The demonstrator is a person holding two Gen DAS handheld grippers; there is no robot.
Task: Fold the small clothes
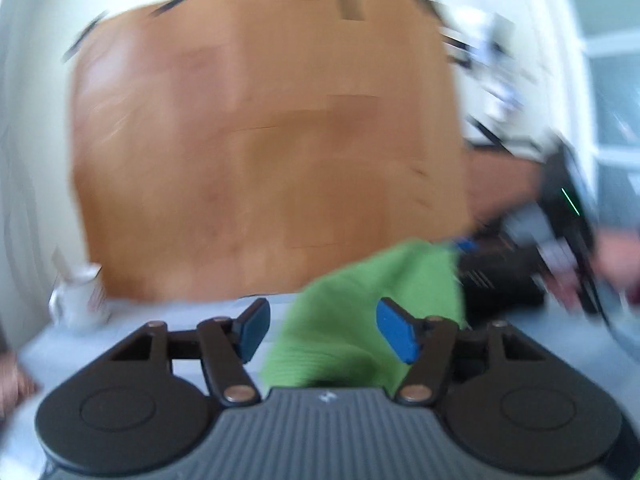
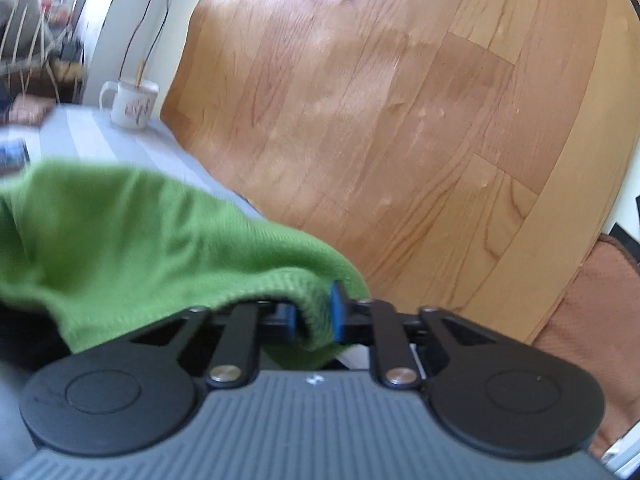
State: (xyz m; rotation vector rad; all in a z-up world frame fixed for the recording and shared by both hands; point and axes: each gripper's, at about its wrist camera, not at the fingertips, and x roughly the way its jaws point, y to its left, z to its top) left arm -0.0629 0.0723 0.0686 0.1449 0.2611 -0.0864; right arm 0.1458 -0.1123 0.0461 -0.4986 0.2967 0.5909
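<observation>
A: State of each hand-held gripper?

B: My right hand-held gripper (image 2: 314, 316) pinches the green garment (image 2: 132, 240), lifted above the bench (image 2: 120, 140); my left hand-held gripper (image 1: 320, 330) gapes, cloth between its pads.

A: Risks?

B: The hem may slip. A mug (image 2: 130, 104) at ten o'clock could catch swinging cloth.

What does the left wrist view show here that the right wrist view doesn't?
Only the left wrist view shows the left hand-held gripper, open, with the other unit and a hand blurred at right. Only the right wrist view shows the right hand-held gripper shut on the green garment, plus a brown rug. Both show the garment, the white mug, the grey table and the wooden floor.
</observation>
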